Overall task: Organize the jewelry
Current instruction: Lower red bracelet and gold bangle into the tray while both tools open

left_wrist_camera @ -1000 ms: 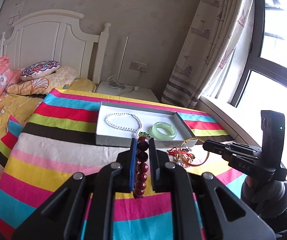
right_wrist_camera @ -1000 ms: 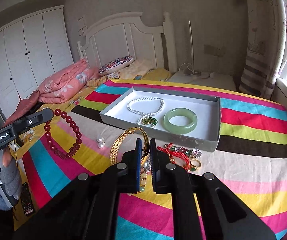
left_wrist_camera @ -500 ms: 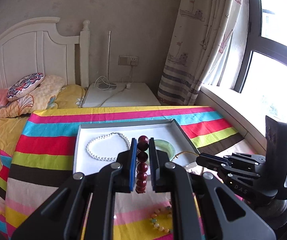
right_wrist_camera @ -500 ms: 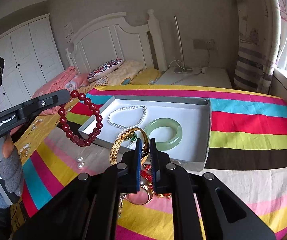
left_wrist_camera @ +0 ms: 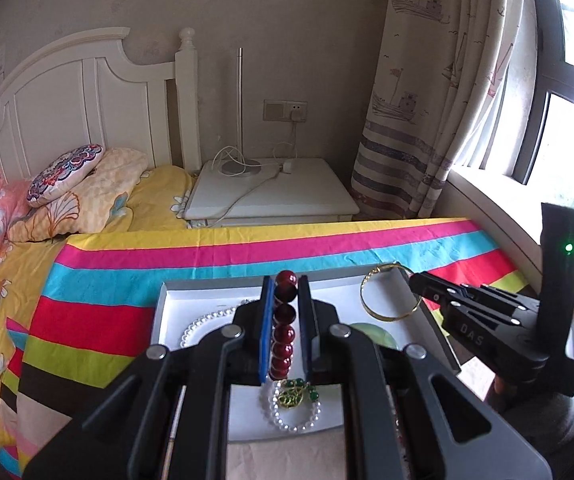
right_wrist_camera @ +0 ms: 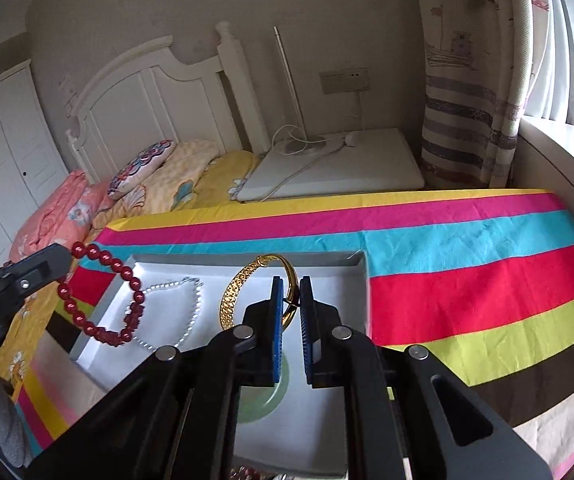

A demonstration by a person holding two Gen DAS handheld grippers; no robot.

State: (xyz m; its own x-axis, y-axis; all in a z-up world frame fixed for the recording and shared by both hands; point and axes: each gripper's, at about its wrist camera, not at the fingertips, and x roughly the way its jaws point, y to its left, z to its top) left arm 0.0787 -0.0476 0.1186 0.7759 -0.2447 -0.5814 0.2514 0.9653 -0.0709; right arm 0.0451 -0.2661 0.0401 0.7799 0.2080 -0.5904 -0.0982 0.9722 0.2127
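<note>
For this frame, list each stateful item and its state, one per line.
left gripper: shut on red bead bracelet, hanging over tray
right gripper: shut on gold bangle, above tray
pearl necklace: lying in tray
jade bangle: lying in tray

Tray (right_wrist_camera: pixel 361 280) sits on the striped cloth (right_wrist_camera: pixel 467 264) spread over the bed. In the tray: pearl necklace (right_wrist_camera: pixel 175 312) at left, round bangle (left_wrist_camera: pixel 371 334) lying flat nearer the middle. Bead bracelet (right_wrist_camera: pixel 99 296) hangs from the left gripper (left_wrist_camera: pixel 285 292) above the tray's left side; thin bangle (right_wrist_camera: pixel 263 292) held by the right gripper (right_wrist_camera: pixel 291 300) above its right side. Pillows (left_wrist_camera: pixel 67 172) behind, at left, against the headboard (left_wrist_camera: pixel 87 96). Nightstand (left_wrist_camera: pixel 275 196) behind the cloth, curtain (left_wrist_camera: pixel 439 100) to its right
</note>
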